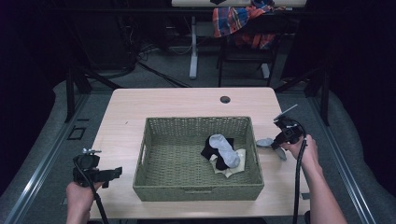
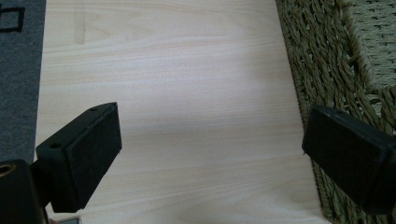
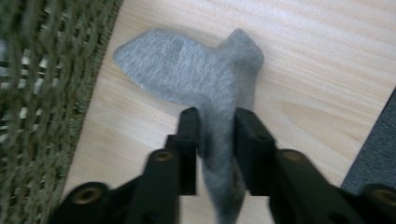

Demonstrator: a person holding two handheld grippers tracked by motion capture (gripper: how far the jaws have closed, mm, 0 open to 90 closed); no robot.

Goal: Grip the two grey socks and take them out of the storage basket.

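High view: pale wooden table [image 1: 140,112], dark room.

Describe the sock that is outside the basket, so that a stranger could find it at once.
Start at the woven green basket in the middle of the table, then look just past its right wall. There a small grey sock lies on the bare wood, pinched by the right tool. The other socks lie piled inside the basket.

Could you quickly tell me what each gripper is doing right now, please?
Left gripper: open, jaws wide apart over bare table, holding nothing.
Right gripper: shut on the grey sock beside the basket.
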